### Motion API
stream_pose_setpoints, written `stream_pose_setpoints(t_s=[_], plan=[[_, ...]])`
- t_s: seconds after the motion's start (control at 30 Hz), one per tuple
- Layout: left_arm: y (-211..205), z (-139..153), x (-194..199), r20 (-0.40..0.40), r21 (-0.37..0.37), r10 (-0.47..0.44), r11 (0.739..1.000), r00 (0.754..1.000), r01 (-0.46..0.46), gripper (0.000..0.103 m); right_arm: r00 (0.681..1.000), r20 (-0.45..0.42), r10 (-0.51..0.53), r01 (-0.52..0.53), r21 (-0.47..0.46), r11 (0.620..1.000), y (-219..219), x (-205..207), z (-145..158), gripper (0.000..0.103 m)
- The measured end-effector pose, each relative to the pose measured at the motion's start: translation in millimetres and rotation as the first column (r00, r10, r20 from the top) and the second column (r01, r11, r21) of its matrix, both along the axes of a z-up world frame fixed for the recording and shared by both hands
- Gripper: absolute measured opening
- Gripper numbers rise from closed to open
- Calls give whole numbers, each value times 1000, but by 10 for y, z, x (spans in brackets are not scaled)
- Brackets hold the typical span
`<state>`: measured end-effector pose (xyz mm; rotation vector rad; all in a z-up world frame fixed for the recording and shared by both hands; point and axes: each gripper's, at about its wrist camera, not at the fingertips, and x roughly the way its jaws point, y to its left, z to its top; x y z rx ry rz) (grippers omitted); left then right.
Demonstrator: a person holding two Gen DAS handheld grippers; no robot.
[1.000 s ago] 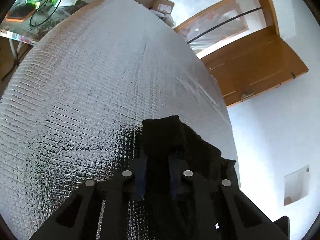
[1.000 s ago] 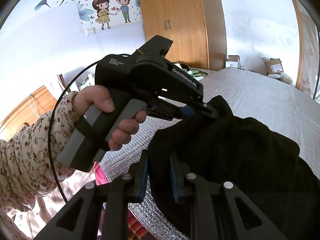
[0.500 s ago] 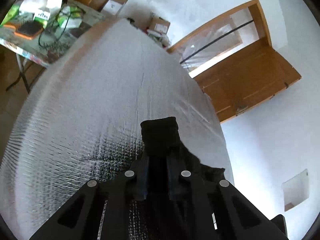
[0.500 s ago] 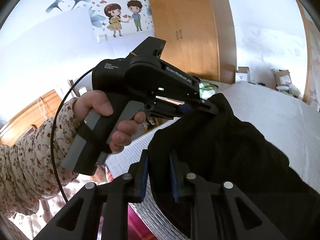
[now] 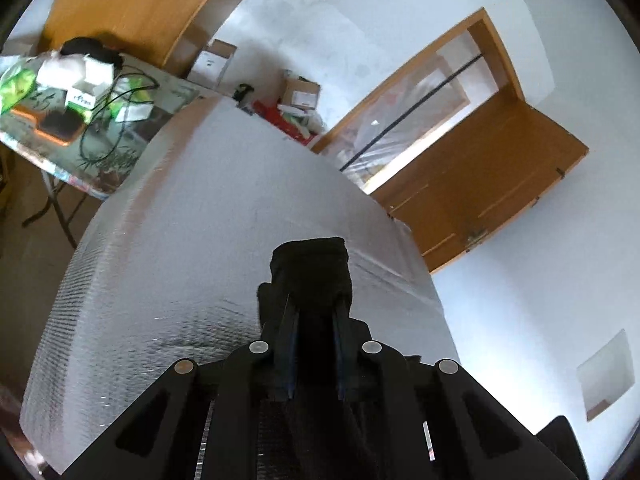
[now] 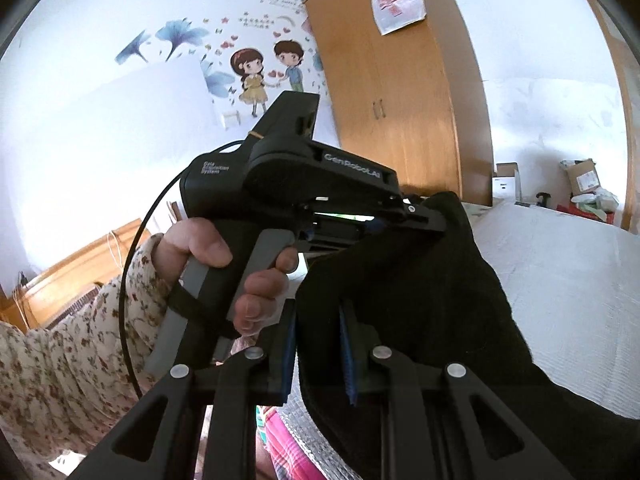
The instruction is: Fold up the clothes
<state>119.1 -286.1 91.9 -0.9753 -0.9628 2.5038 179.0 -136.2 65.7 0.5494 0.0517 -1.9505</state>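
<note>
- A black garment (image 5: 310, 276) is pinched between the fingers of the left gripper (image 5: 314, 312), whose jaws are clenched on a folded edge; a short flap of cloth sticks out just past the fingertips.
- The same garment (image 6: 420, 300) is clamped by the right gripper (image 6: 318, 312), with dark fabric filling the narrow gap between its blue-padded fingers.
- From the right wrist view, the left gripper (image 6: 430, 220) is seen ahead and slightly above, gripped by a hand (image 6: 224, 264) in a floral sleeve (image 6: 72, 344), its tip buried in the upper edge of the cloth.
- The garment is held lifted between the two grippers, above a silver quilted surface (image 5: 192, 240) that spreads ahead of and below the left gripper.
- Beyond that surface, to the far left of the left gripper, a cluttered table (image 5: 60, 152) is seen; a wooden door (image 5: 492, 184) stands ahead to the right.
- A wooden wardrobe (image 6: 400, 92) is visible behind the raised cloth in the right wrist view.
</note>
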Motion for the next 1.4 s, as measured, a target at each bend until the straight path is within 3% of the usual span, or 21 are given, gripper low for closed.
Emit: stream_pose_setpoints(t_s=[0.43,0.87,1.2,1.4], plan=[[721,341,-145,-71,-32,-113,993,991,111,14,996,-15,-89,88,-62,994,755,-139,164,20],[1449,542,-288,-88,-82,-191,979,978,184,14,974,74,-216,225,-156,962,1501,-215,166,20],[2012,518,-526,-40,-96,-273,959,961,268,14,945,118,-306,323,-177,930,1928,-240,52,20],[2382,478,-675,3,-149,-312,939,950,309,14,922,159,-354,380,-184,907,2192,-287,-62,20]])
